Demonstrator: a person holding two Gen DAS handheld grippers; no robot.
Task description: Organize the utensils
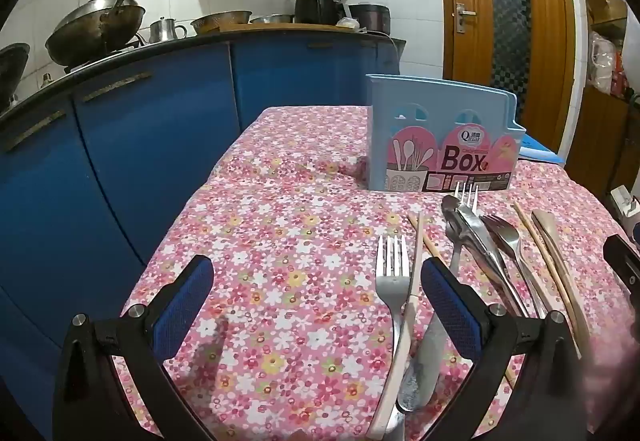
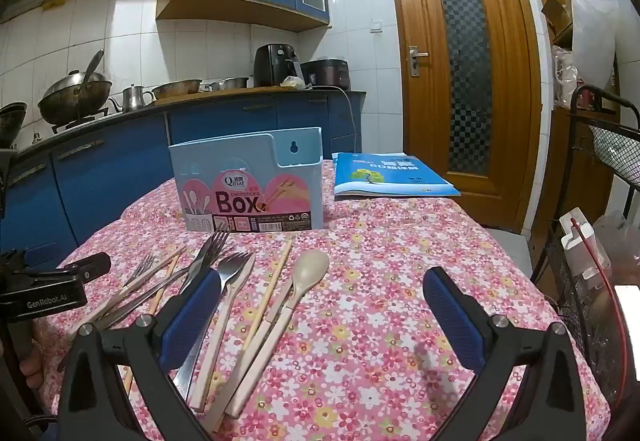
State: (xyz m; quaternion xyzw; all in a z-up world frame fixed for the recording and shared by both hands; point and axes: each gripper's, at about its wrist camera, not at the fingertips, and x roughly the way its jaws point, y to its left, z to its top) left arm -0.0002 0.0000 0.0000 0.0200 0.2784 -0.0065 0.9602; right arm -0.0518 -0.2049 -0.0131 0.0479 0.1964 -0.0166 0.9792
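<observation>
A light blue utensil box (image 1: 440,137) labelled "Box" stands on the floral tablecloth (image 1: 280,241); it also shows in the right wrist view (image 2: 248,185). Several forks, knives, chopsticks and a spoon lie loose in front of it (image 1: 480,241). My left gripper (image 1: 316,281) is open and empty, with a fork (image 1: 394,281) lying just inside its right finger. My right gripper (image 2: 320,293) is open and empty; a beige spoon (image 2: 308,273) and a chopstick (image 2: 272,289) lie between its fingers, nearer the left one.
A blue booklet (image 2: 384,173) lies on the table behind the box. Blue kitchen cabinets (image 1: 120,145) run along the left with a wok (image 1: 96,29) on top. A wooden door (image 2: 460,73) is at the back right. A wire rack (image 2: 600,201) stands at the right.
</observation>
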